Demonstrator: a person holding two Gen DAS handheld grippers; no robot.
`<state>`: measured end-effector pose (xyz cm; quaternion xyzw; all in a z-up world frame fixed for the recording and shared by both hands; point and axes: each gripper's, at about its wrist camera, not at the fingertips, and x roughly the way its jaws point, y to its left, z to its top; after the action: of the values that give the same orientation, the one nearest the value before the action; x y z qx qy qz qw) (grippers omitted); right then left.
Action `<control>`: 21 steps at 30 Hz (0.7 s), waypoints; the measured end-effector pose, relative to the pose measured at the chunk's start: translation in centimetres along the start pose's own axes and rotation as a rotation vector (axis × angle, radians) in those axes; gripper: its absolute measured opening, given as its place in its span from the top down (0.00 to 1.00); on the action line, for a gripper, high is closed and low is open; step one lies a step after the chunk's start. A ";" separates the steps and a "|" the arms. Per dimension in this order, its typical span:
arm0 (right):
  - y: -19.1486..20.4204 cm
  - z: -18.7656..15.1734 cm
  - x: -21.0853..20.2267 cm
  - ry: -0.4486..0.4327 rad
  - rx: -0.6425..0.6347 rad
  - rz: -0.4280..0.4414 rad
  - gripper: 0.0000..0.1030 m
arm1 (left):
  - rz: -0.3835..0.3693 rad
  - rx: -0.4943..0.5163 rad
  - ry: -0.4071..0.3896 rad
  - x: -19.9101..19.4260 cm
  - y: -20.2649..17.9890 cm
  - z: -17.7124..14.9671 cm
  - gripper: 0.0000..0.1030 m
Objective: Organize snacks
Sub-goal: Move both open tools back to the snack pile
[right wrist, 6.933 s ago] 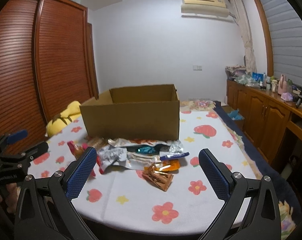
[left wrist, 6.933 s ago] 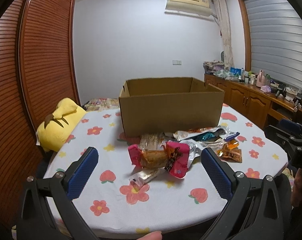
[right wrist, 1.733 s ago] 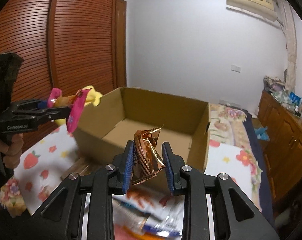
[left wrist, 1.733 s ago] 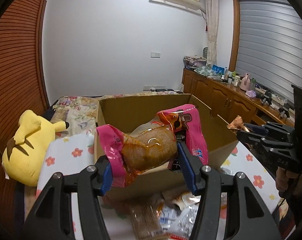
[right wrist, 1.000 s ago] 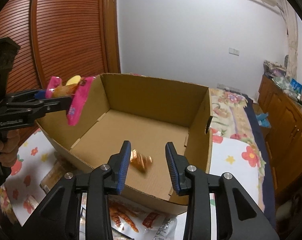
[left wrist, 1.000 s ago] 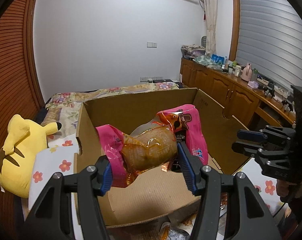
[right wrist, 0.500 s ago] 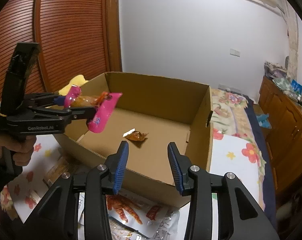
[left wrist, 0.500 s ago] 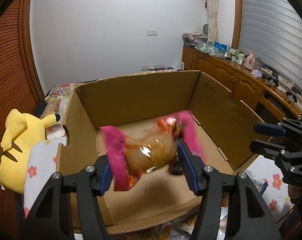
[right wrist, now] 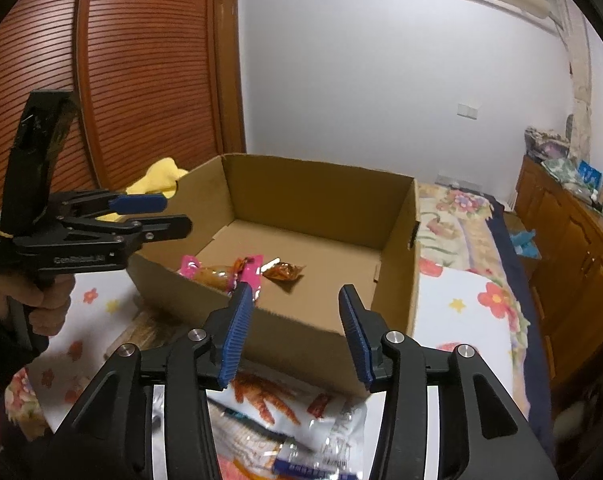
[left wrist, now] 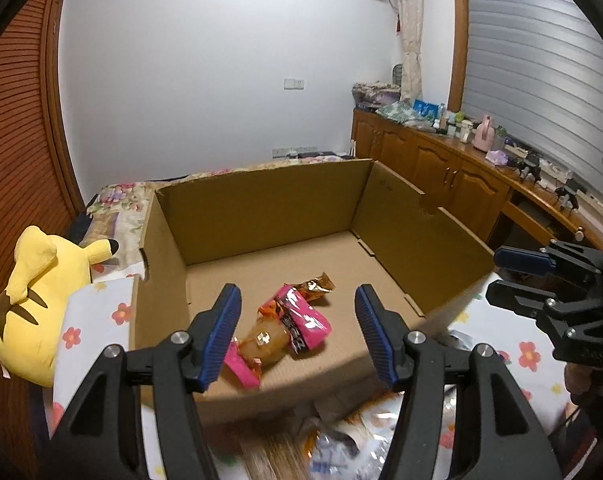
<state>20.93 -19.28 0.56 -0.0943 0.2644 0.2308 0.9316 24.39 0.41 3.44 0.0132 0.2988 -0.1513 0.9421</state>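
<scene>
An open cardboard box [left wrist: 261, 208] stands on the flowered table; it also shows in the right wrist view [right wrist: 321, 188]. On its floor lie a pink-ended bread packet [left wrist: 285, 328] and a small copper snack packet [left wrist: 319, 283], both also in the right wrist view: the bread packet [right wrist: 217, 274], the copper packet [right wrist: 281, 271]. My left gripper [left wrist: 297, 336] is open and empty above the box's near wall. My right gripper [right wrist: 295, 332] is open and empty above the box's near wall. Several snack packets [right wrist: 285, 420] lie on the table before the box.
A yellow plush toy [left wrist: 41, 292] lies left of the box. A bed with a floral cover [right wrist: 461, 216] is behind the table. A wooden sideboard [left wrist: 441, 172] with clutter runs along the right wall. Slatted wooden doors [right wrist: 141, 80] are on the left.
My left gripper has opened and the pink bread packet has dropped onto the box floor beside the copper packet. My right gripper has widened a little and stays empty.
</scene>
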 end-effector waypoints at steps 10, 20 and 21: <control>-0.4 -4.7 -2.4 0.033 0.053 -0.060 0.44 | -0.021 0.025 -0.035 -5.5 -0.9 -4.3 0.39; -0.6 -8.5 -1.7 0.112 0.097 -0.129 0.35 | -0.015 0.018 0.042 -6.5 -0.2 -10.6 0.38; -0.6 -8.7 -1.7 0.114 0.100 -0.134 0.35 | -0.014 0.016 0.056 -6.5 0.0 -11.3 0.38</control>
<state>16.05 -23.05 -5.81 -0.0782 0.3212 0.1489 0.9320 13.01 3.53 -2.13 0.0229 0.3238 -0.1600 0.9322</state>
